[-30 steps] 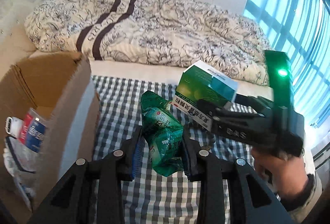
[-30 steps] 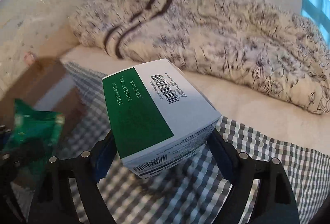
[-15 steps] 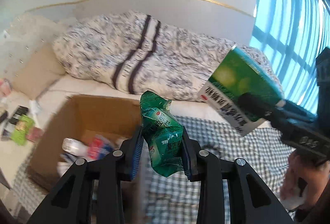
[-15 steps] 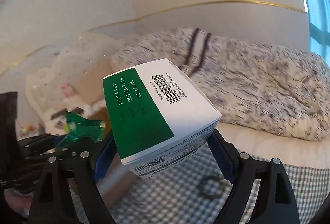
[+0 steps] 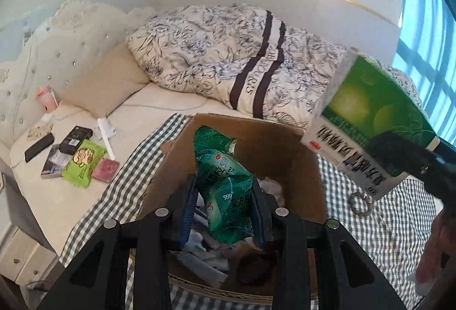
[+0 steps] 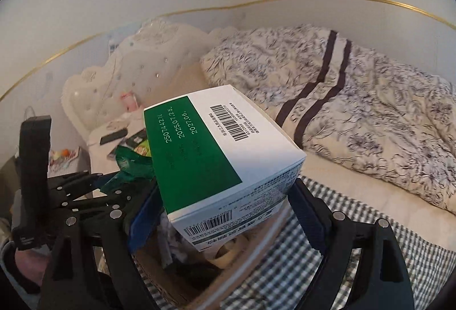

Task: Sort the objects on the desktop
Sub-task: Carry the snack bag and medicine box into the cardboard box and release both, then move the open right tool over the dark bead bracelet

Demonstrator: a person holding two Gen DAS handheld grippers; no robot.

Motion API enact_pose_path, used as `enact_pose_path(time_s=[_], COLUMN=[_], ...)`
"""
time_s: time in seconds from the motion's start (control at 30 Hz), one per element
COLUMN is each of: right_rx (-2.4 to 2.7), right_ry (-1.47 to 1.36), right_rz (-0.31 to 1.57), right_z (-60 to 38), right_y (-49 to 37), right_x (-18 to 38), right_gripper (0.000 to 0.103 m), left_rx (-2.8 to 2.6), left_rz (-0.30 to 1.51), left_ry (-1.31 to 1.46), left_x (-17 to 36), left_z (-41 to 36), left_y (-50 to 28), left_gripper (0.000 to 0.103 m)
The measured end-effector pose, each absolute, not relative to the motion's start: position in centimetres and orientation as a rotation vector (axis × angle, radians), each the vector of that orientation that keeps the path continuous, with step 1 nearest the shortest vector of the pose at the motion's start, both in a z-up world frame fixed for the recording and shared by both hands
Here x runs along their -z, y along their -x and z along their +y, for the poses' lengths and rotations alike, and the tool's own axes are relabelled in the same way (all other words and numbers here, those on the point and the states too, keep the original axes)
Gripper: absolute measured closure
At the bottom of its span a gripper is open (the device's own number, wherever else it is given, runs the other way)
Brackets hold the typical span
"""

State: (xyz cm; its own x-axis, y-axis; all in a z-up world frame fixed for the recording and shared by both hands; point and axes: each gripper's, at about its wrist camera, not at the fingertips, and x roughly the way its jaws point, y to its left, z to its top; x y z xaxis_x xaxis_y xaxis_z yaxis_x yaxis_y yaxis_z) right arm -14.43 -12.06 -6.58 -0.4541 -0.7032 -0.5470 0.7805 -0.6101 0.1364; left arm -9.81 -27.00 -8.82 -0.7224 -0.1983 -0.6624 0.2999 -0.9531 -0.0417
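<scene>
My left gripper [image 5: 225, 210] is shut on a crinkled green sachet pack [image 5: 225, 193], held over the open cardboard box [image 5: 265, 141]. The box holds several items, among them white packets and a dark round thing. My right gripper [image 6: 225, 213] is shut on a green and white medicine box [image 6: 216, 156], which hangs above the cardboard box's right rim [image 6: 256, 244]. In the left wrist view the medicine box [image 5: 367, 127] shows at the right, and in the right wrist view the green pack [image 6: 131, 164] shows at the left.
The cardboard box stands on a checked cloth [image 5: 379, 227] on a bed. A bead bracelet [image 5: 362, 204] lies on the cloth right of the box. A floral duvet [image 5: 228, 53] is behind. Small packets and a phone lie on a bedside surface [image 5: 51, 181] at the left.
Both grippers have swung left with their loads. The cardboard box, first at the far left, now lies straight under the green pack, and the medicine box has come over its right side.
</scene>
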Motion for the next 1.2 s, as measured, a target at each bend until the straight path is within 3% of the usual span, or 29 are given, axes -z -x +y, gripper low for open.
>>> enact_pose_path(time_s=[0.03,0.07,0.13,0.47,0.67,1.03,1.2], right_rx=[2.102,2.101,2.114,2.290,2.412,2.401,2.392], right_ry=[-0.726,-0.727,-0.704,-0.597,-0.711,-1.016,-1.089], right_rz=[0.187,0.197,0.217,0.110,0.081,0.238,0.261], right_z=[-12.9,-13.1,-13.4,-7.4,-0.9,4.4,4.8], right_y=[14.5,14.5,14.4,15.5,18.5,21.1,22.3], right_x=[7.0,7.2,7.5,5.5,6.6,15.1,19.3], right_gripper=[0.014,0.013,0.009,0.000,0.000,0.000,0.000], left_rx=[2.680,2.679,2.674,2.695,2.748,2.881,2.936], left_rz=[0.211,0.213,0.217,0.244,0.233,0.229,0.135], left_ry=[-1.017,-1.023,-0.997,-0.953,-0.938,-0.947,-0.986], left_x=[9.1,9.4,9.6,9.0,7.9,7.3,8.3], left_z=[-27.2,-27.4,-27.6,-27.2,-24.3,-17.2,-14.2], left_y=[9.9,10.0,9.7,9.4,9.8,11.1,12.0], left_gripper=[0.056,0.034,0.018,0.018,0.012,0.002,0.000])
